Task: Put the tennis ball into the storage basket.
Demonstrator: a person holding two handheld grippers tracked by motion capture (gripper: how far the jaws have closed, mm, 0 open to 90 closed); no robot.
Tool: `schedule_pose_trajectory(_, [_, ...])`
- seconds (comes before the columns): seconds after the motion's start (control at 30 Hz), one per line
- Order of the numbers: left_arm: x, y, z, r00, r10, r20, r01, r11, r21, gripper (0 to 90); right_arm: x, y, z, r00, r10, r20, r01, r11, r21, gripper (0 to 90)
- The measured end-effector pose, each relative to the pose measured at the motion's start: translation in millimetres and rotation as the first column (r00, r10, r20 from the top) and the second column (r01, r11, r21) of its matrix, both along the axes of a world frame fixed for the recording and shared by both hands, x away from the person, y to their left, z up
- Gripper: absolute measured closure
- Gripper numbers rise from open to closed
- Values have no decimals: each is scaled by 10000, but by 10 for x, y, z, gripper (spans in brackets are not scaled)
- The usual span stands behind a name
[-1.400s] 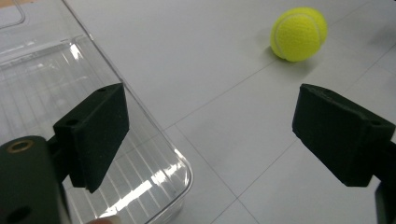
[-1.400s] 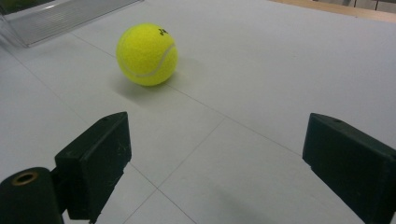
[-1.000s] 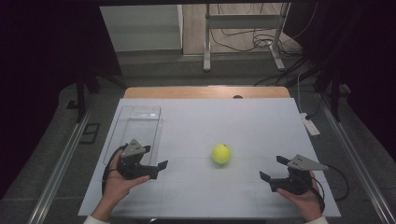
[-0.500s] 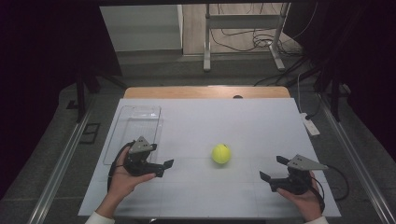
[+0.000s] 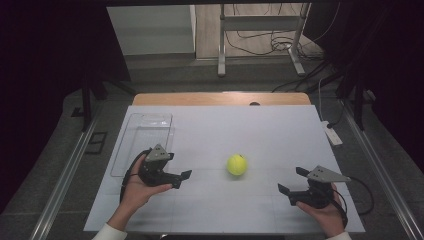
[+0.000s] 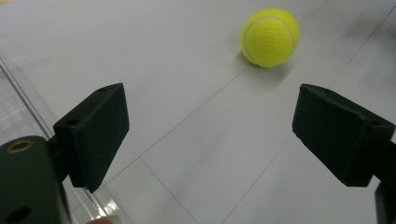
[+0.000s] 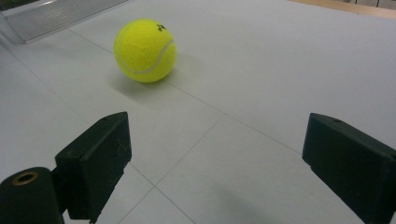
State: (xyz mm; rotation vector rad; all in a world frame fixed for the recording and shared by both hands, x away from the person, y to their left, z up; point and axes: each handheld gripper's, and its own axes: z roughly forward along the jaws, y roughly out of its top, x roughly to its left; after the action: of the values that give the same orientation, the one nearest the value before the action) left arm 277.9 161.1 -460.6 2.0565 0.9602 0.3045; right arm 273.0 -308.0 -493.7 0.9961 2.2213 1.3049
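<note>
On white table (image 5: 260, 135), tennis ball (image 7: 145, 50) with small unreadable black mark.

high: above, facing forward-down | claw cams: low, close to table | shared: tennis ball (image 5: 237, 164)

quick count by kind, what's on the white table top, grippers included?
tennis ball: 1
clear plastic tray: 1
handheld grippers: 2, left gripper and right gripper, both open
Total: 4
</note>
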Motion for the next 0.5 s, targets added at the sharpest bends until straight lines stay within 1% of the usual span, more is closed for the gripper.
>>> schedule_pose_trajectory(0.2, [40,-65,14,9999,-147,-57,147,9999,-42,119,6,3,-7,10000,-13,-39,12,10000,-31,86])
schedule_pose_trajectory(0.3, [65,-126,22,9996,-290,-61,290,9996,3,118,7,4,-9,10000,-15,-41,15,10000,-34,86])
schedule_pose_trajectory(0.5, [93,-182,30,9992,-398,-76,398,9992,39,118,10,-3,-11,10000,-25,-36,24,10000,-41,86])
